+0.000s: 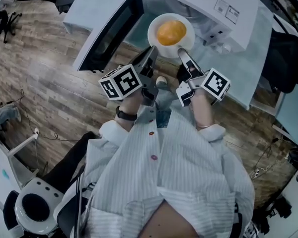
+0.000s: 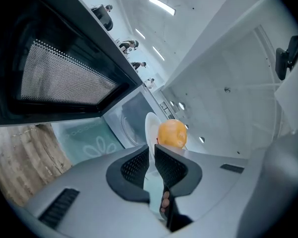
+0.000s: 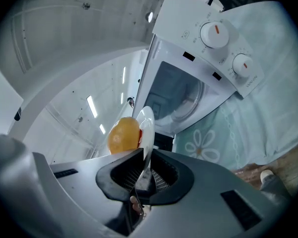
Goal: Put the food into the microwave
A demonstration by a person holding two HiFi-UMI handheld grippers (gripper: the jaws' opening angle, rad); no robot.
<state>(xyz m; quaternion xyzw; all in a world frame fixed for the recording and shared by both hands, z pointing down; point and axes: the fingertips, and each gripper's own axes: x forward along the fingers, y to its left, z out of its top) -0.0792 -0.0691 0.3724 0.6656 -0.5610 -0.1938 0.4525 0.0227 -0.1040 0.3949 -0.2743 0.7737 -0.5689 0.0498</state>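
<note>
A white plate carries a round orange-yellow piece of food and hangs just in front of the white microwave, whose door stands wide open to the left. My left gripper is shut on the plate's near-left rim, my right gripper on its near-right rim. The left gripper view has the plate edge-on between the pads of the left gripper, food beyond. In the right gripper view, the right gripper clamps the plate beside the food.
The microwave has two knobs on its right panel and stands on a pale teal flowered cloth. Its dark mesh door juts out at my left. Below is wooden floor with cables and a white chair base.
</note>
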